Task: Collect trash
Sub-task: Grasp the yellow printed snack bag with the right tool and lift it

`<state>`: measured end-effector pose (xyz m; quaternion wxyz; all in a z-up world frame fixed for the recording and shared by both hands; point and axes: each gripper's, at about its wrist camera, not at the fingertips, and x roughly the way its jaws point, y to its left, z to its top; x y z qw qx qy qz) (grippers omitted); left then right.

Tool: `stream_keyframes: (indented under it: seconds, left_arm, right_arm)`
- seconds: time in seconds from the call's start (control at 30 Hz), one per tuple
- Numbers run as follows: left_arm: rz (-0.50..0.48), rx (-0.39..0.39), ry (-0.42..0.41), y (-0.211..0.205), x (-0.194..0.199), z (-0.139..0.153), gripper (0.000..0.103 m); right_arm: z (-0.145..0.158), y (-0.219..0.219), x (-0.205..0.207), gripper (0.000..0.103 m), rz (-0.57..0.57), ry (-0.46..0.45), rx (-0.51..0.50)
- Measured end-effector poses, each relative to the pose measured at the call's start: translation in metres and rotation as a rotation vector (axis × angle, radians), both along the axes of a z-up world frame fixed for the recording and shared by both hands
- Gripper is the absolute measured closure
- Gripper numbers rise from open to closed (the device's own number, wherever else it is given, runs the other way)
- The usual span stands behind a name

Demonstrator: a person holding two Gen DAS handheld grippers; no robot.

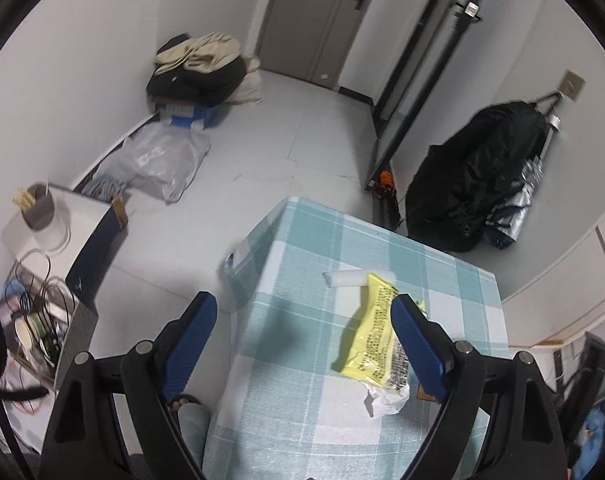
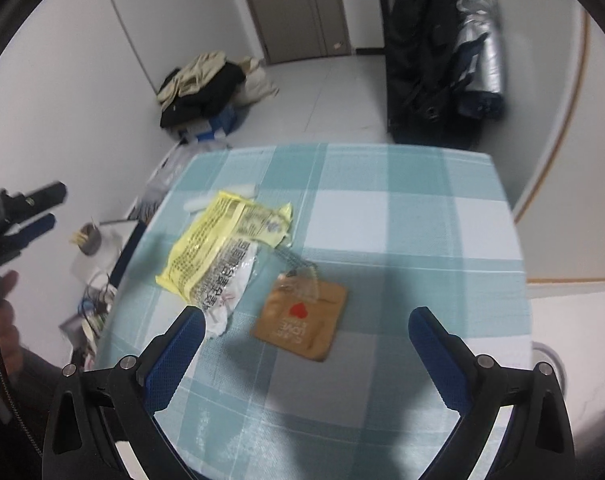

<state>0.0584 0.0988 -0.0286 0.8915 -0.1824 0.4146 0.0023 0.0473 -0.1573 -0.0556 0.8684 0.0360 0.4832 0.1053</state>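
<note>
Both grippers hang wide open over the worktop (image 2: pixel 402 216), nothing held.
Right gripper (image 2: pixel 306 320) should drop onto the brown packet (image 2: pixel 302 320); left gripper (image 1: pixel 302 320) takes the yellow wrapper (image 1: pixel 370 332) beside it.

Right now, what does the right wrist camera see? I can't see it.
The open right gripper hovers over a checked tablecloth with a yellow wrapper and a brown packet on it. Behind: clothes pile, door.

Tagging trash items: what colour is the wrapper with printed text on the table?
Yellow wrapper, black print; clearest in the right wrist view.
</note>
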Motion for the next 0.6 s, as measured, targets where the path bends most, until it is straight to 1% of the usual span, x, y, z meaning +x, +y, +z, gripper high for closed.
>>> stream_keyframes:
  seconds: [0.17, 0.23, 0.3, 0.43, 0.53, 0.57, 0.6]
  left_arm:
    - [0.076, -0.065, 0.023, 0.028, -0.002, -0.003, 0.017]
    - [0.106, -0.090, 0.030, 0.037, -0.001, -0.004, 0.017]
    - [0.125, -0.111, 0.036, 0.043, 0.000, -0.005, 0.017]
    - [0.166, -0.126, 0.039, 0.054, 0.001, -0.005, 0.017]
    - [0.184, -0.140, 0.049, 0.059, 0.002, -0.008, 0.017]
    - [0.187, -0.147, 0.054, 0.060, 0.001, -0.009, 0.017]
    - [0.188, -0.157, 0.058, 0.062, 0.001, -0.011, 0.017]
  right_arm:
    - [-0.003, 0.021, 0.030, 0.001, 0.021, 0.037, 0.060]
    - [-0.009, 0.035, 0.051, 0.000, 0.017, 0.068, 0.083]
    - [-0.016, 0.045, 0.068, 0.000, 0.002, 0.113, 0.103]
    - [-0.043, 0.067, 0.105, 0.000, -0.059, 0.262, 0.142]
    - [-0.054, 0.076, 0.118, 0.000, -0.121, 0.321, 0.160]
    - [-0.057, 0.080, 0.120, 0.000, -0.125, 0.332, 0.154]
    - [-0.060, 0.085, 0.123, 0.000, -0.130, 0.345, 0.121]
